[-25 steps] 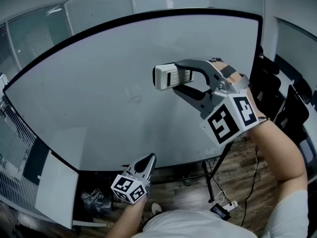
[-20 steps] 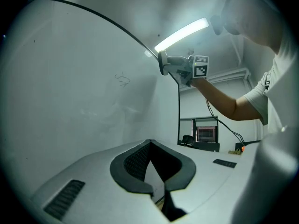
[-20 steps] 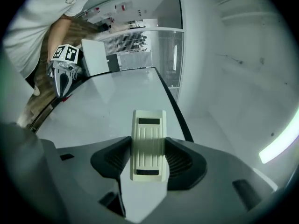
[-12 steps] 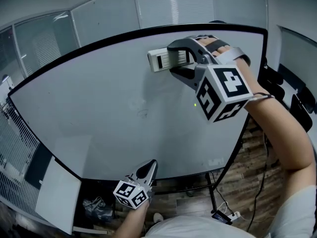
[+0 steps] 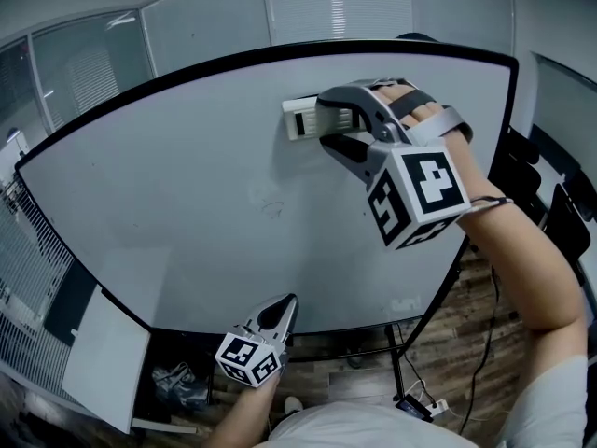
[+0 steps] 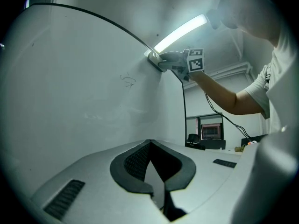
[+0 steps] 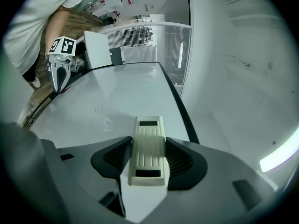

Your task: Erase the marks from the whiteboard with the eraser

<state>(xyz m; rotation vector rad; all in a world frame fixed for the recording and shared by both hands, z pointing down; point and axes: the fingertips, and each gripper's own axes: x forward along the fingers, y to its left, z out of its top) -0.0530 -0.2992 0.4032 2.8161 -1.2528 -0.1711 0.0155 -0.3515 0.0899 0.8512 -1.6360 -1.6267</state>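
We hold the R gripper [image 5: 325, 128] clamped on the eraser [image 5: 300, 119] at the whiteboard [image 5: 168, 157] top, prob. to wipe down to the marks [image 5: 270, 208]; L gripper [image 5: 280, 308] parked low, jaws together, empty.

left hand-held gripper [image 6: 150, 146] jaws together, whiteboard [image 6: 70, 106] w/ scribble [image 6: 127, 80], right hand-held gripper [image 6: 174, 64] w/ eraser [image 6: 153, 56] up top

Office or meeting room. A large white, black-framed whiteboard [image 5: 187, 185] stands on a black metal stand [image 5: 395, 357] in front of frosted glass partition panels [image 5: 205, 17]. The floor is brown wood-look plank [image 5: 448, 329], crossed by a loose black cable [image 5: 489, 329]. The left gripper view adds a long fluorescent ceiling tube [image 6: 180, 31] and a lit computer monitor [image 6: 211, 130] across the room.
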